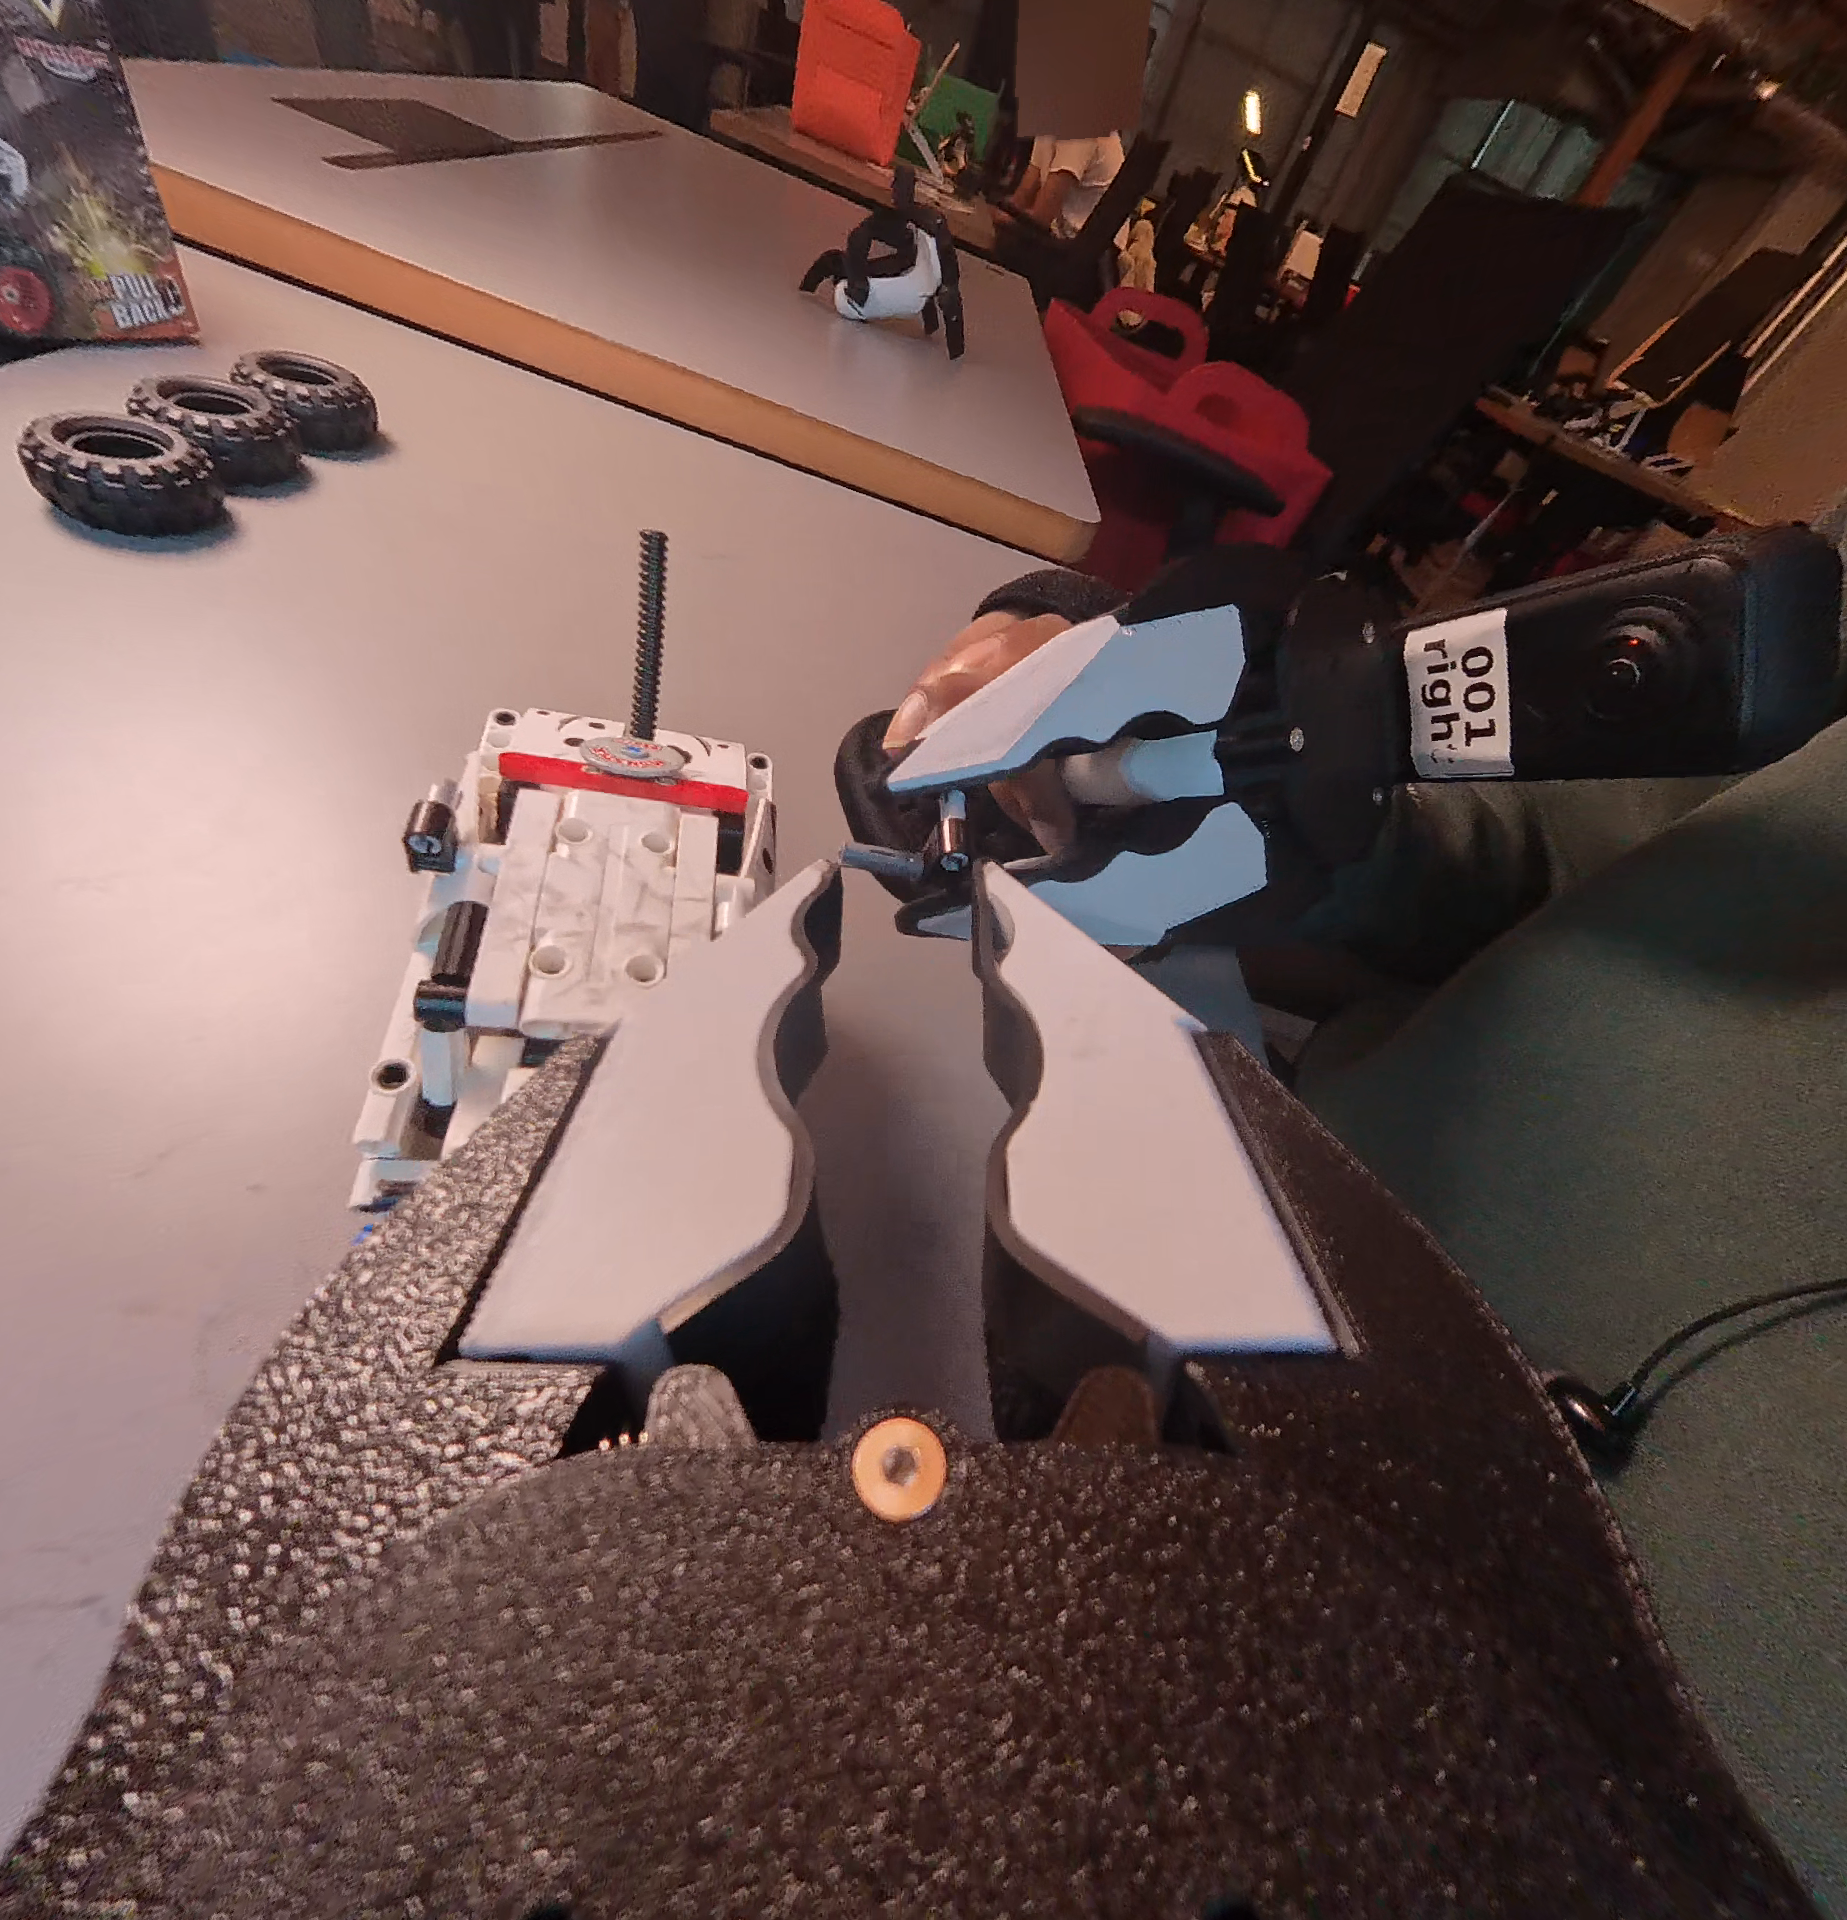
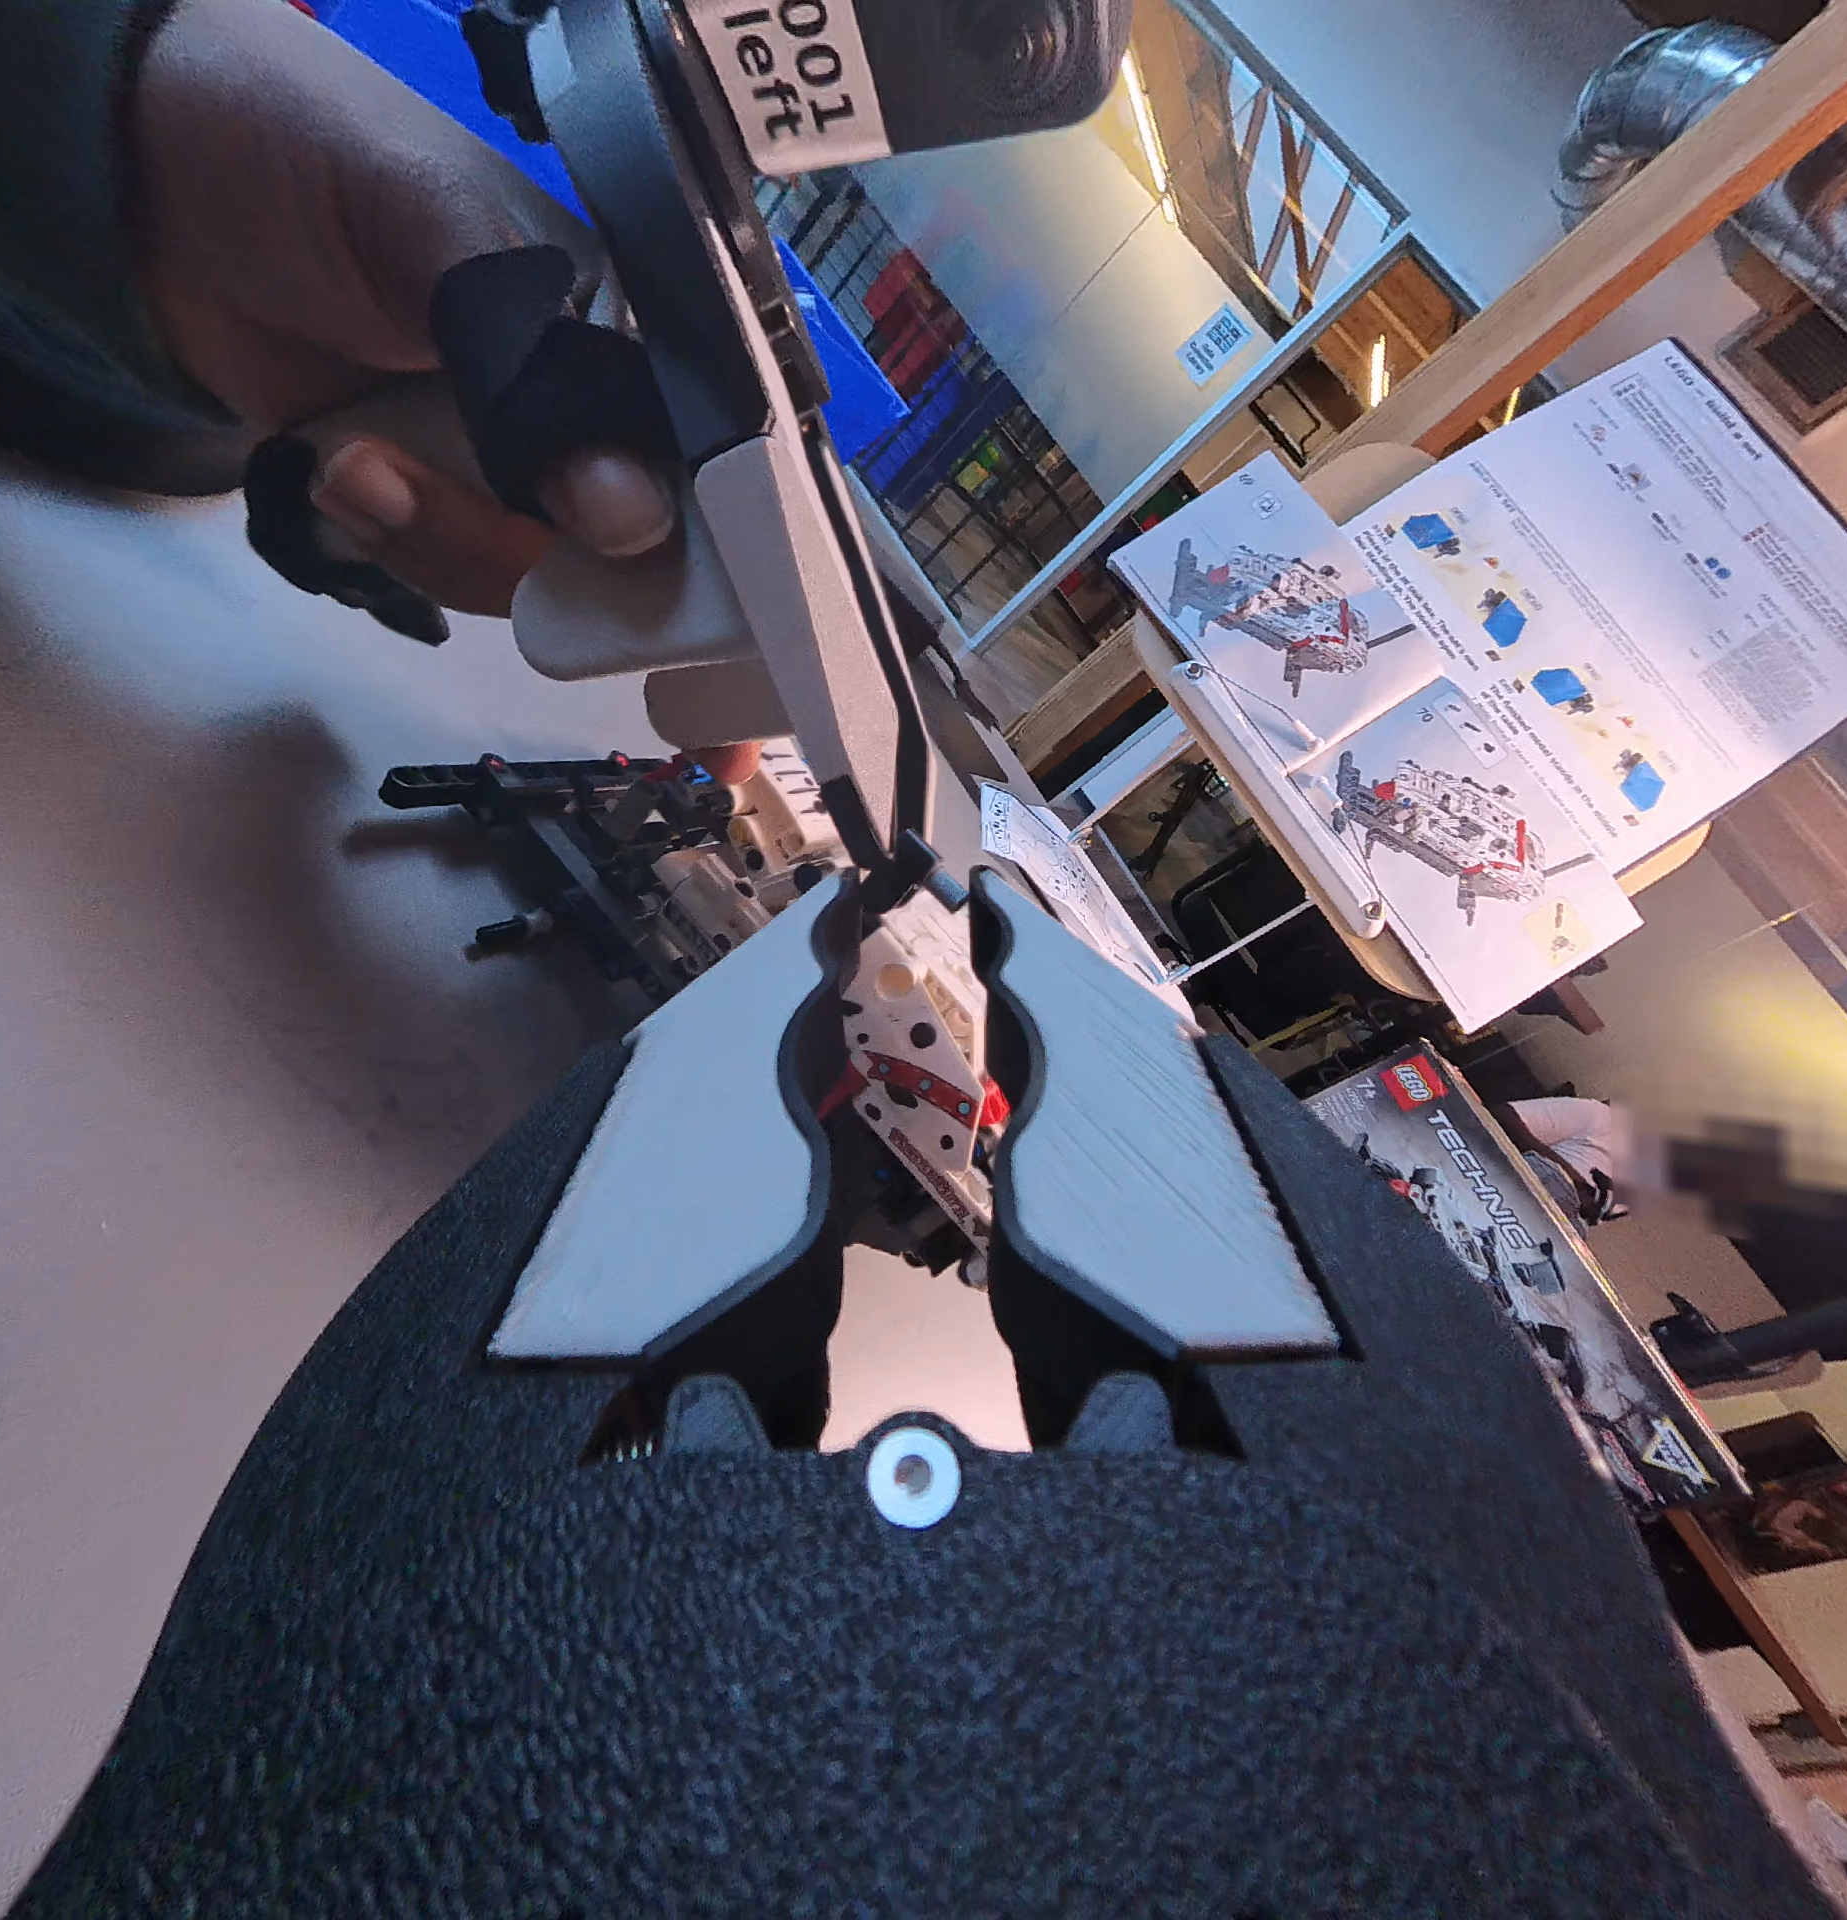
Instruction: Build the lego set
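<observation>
In the left wrist view a white lego model (image 1: pixel 586 894) with a red strip lies on the grey table (image 1: pixel 171 987), and a black axle (image 1: pixel 649 634) stands up from its far end. My left gripper (image 1: pixel 906 878) is open and empty, with its tips just right of the model. Just beyond its tips, my right gripper (image 1: pixel 900 854) is shut on a small black connector piece with pins (image 1: pixel 945 836). In the right wrist view the piece (image 2: pixel 924 862) sits between my right gripper's tips (image 2: pixel 911 883). The left gripper (image 2: pixel 883 831) comes down edge-on beside it. The model (image 2: pixel 914 1049) lies behind.
Three black tyres (image 1: pixel 192 436) lie at the far left beside the set's box (image 1: pixel 57 177). A dark lego frame (image 2: pixel 607 821) lies on the table. An open instruction booklet (image 2: pixel 1418 707) stands on a holder, with the box (image 2: pixel 1501 1247) below it. A second table (image 1: pixel 638 260) adjoins. Only a small space, under 4 cm, lies between the two pairs of fingers.
</observation>
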